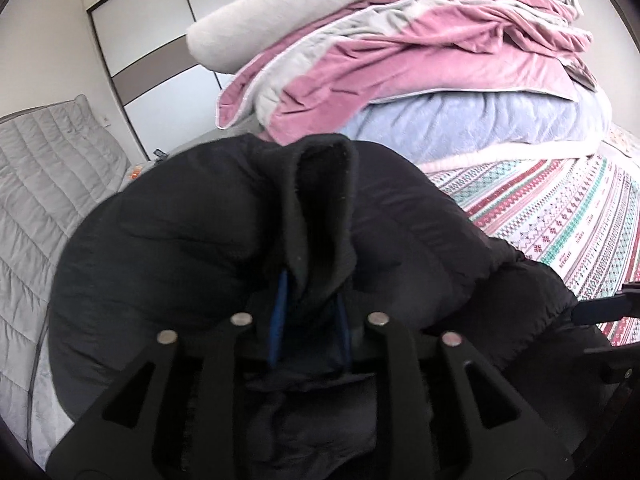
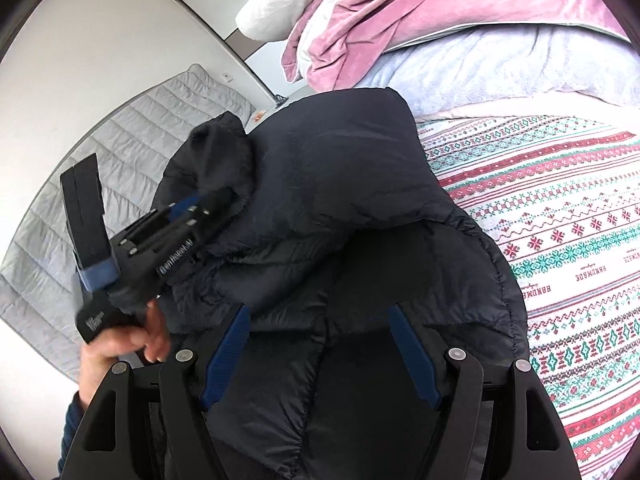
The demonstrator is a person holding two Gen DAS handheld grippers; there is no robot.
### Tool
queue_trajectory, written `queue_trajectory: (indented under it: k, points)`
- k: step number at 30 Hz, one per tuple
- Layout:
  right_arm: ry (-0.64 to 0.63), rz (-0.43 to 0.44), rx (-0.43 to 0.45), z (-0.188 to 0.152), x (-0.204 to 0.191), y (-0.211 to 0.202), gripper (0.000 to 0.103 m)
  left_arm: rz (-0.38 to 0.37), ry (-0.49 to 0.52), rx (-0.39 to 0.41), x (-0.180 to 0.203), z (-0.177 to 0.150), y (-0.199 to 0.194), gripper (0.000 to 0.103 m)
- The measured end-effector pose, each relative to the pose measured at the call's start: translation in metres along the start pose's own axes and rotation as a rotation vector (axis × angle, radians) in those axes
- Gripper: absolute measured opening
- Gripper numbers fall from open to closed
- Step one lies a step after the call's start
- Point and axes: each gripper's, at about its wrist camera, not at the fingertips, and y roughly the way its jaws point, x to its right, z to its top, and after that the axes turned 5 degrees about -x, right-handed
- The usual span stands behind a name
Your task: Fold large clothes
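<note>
The left gripper is clamped on a ribbed knit cuff of a black puffer jacket, its blue pads pinched close with the fabric bunched between them and standing up ahead of the fingers. In the right wrist view the same gripper comes in from the left, held by a bare hand, with the cuff at its tip.

The right gripper is spread wide, its two blue fingers well apart over the quilted body of the jacket, holding nothing. Whether the pads touch the cloth cannot be told.

The jacket lies heaped on a bed covered by a patterned sheet of red, green and white bands. It sits toward the sheet's left edge, beside the grey quilted headboard. Its long axis seems to run from the near edge of the bed away toward the stacked bedding of pink, grey and pale blue quilts at the far end.

The move probably turns on the sleeve: the cuff lies on the left of the jacket body, and the left gripper already has it. Carrying it rightward across the torso would lay the sleeve in. The right gripper is nearer the body panel and could pin it.
</note>
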Motion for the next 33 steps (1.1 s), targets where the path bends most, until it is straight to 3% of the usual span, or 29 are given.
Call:
queue_trajectory:
  k: [2, 4, 8, 13, 17, 19, 21, 25, 28, 33]
  points:
    - [0.012, 0.0, -0.005, 0.0, 0.002, 0.001, 0.074, -0.01, 0.015, -0.004, 0.011, -0.002, 0.003, 0.056]
    - [0.02, 0.0, -0.009, -0.001, 0.003, 0.001, 0.074, -0.02, 0.053, 0.006, 0.023, -0.004, 0.002, 0.063]
    - [0.024, -0.013, -0.008, -0.001, 0.005, 0.001, 0.074, -0.057, 0.059, -0.003, 0.027, -0.006, -0.003, 0.067]
    - [0.031, -0.032, -0.008, -0.001, 0.01, 0.001, 0.074, -0.244, -0.052, 0.008, -0.002, -0.005, -0.037, 0.067]
    - [0.042, -0.038, -0.006, -0.001, 0.013, 0.001, 0.074, -0.341, -0.178, 0.093, -0.053, -0.006, -0.074, 0.079]
    - [0.042, -0.038, -0.001, -0.001, 0.012, 0.0, 0.074, -0.326, -0.235, 0.138, -0.081, -0.006, -0.084, 0.082]
    - [0.039, -0.035, 0.003, -0.001, 0.009, 0.0, 0.074, -0.264, -0.309, 0.135, -0.111, -0.003, -0.081, 0.082]
    - [0.03, -0.035, -0.002, -0.001, 0.004, 0.006, 0.074, -0.208, -0.474, -0.016, -0.151, 0.003, -0.034, 0.082]
    - [0.024, -0.045, -0.01, -0.001, 0.003, 0.01, 0.074, -0.14, -0.487, -0.107, -0.151, 0.008, 0.01, 0.082]
    - [0.03, -0.05, -0.012, -0.001, 0.006, 0.012, 0.074, -0.09, -0.478, -0.163, -0.138, 0.003, 0.046, 0.082]
